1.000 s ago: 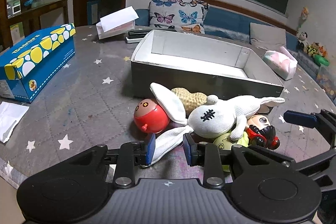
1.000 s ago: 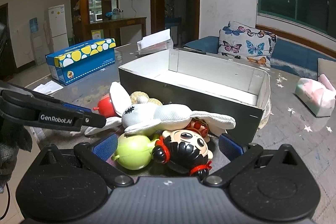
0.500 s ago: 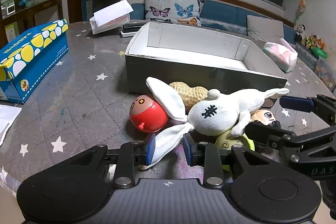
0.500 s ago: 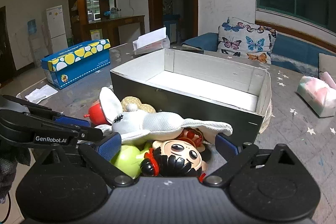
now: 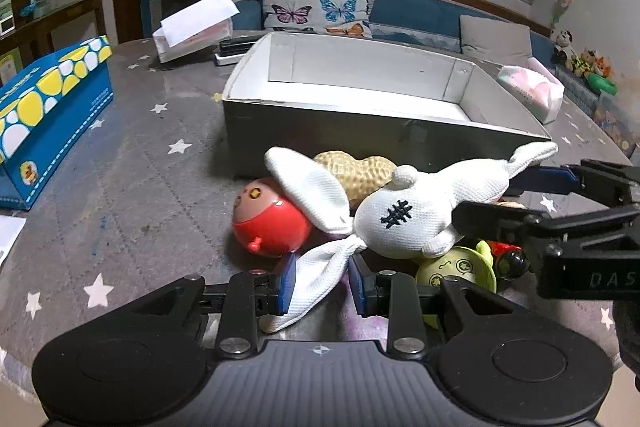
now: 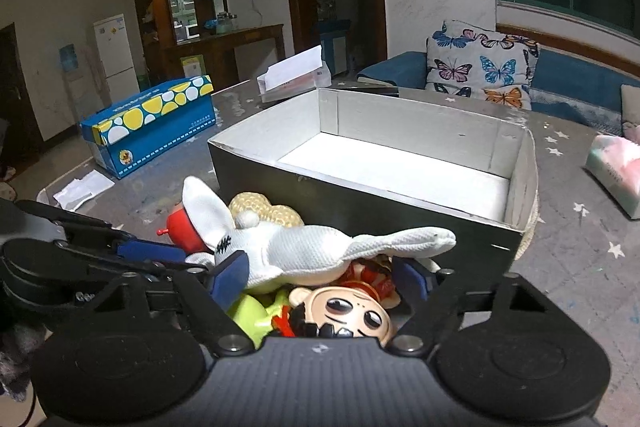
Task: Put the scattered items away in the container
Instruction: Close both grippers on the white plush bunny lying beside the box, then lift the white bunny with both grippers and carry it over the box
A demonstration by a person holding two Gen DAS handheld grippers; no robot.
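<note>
Your left gripper (image 5: 322, 285) pinches a limb of the white knit rabbit (image 5: 404, 223), which sprawls over the toy pile on the near side of the empty grey cardboard box (image 5: 360, 131). To its left sits a glossy red ball toy (image 5: 268, 223) (a ridged plastic peanut (image 5: 356, 171) lies beyond). On the right, your right gripper (image 6: 320, 277) has just been closing around the big-eyed doll head (image 6: 348, 315), the pads not visibly pressing.

1. The left wrist camera sits low over the desk (image 5: 132, 183), tilted down, close behind the toy pile (image 5: 404, 223).
2. The right wrist camera looks from the pile's other side, equally close.
3. Both share the pile and the open box (image 5: 384, 131) behind.
</note>
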